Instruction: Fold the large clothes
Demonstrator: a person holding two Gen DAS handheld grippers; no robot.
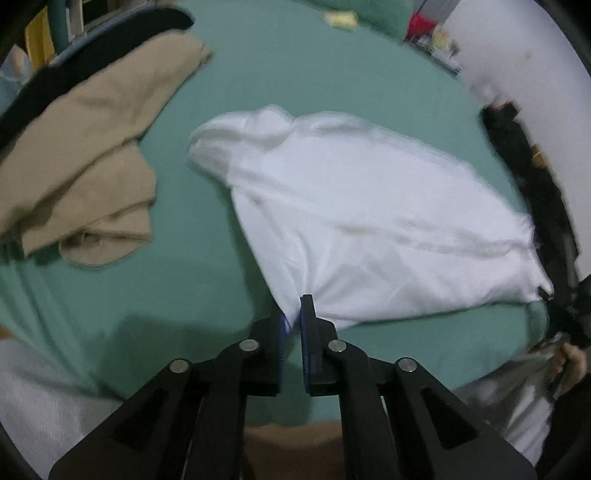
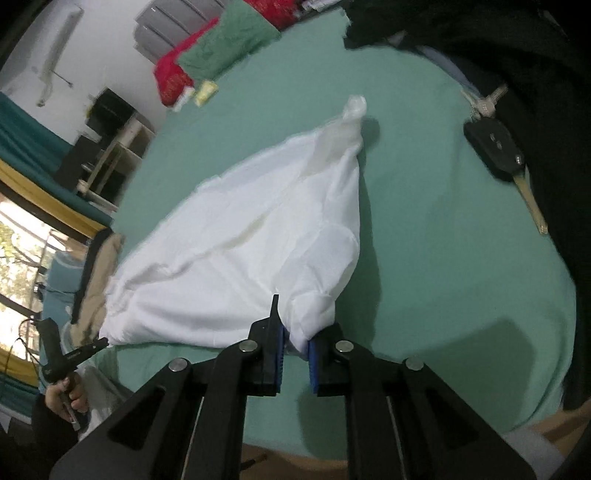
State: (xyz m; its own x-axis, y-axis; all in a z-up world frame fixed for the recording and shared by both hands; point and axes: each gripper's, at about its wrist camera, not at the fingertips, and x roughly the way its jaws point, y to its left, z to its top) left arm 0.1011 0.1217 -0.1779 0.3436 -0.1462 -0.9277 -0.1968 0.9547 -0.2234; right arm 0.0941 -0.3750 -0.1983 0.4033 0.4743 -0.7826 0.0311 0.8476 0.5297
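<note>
A green sheet [image 1: 295,92] covers the bed, and there is a fair bit lying about on it. In the left wrist view a heap of beige clothes [image 1: 85,158] fills the upper left of the frame, with a dark garment [image 1: 44,81] along its far edge. At the top sit a small yellow object [image 1: 341,18] and a green pillow [image 1: 365,11], both blurred. In the right wrist view a car key [image 2: 495,147] with a bunch of smaller keys lies at the upper right, beside a black garment [image 2: 554,147] that runs down the right edge. A red cloth [image 2: 173,74] and a dark shelf unit [image 2: 107,147] stand in the upper left, with a window at the far left.

The white garment [image 1: 369,206] lies across the middle of the sheet, well apart from the beige heap. The left gripper [image 1: 293,314], at the bottom centre of its frame, is clamped on the garment's near corner, with cloth pinched between its blue pads. The right gripper [image 2: 295,332] likewise grips a bunched corner at the bottom centre of its own frame. In that view the left gripper [image 2: 99,345] shows at the lower left, pinching the other near corner, held in a hand [image 2: 66,398].

The white cloth is stretched between the two grips along its near edge. It narrows to a twisted point at the far end and shows soft creases.
</note>
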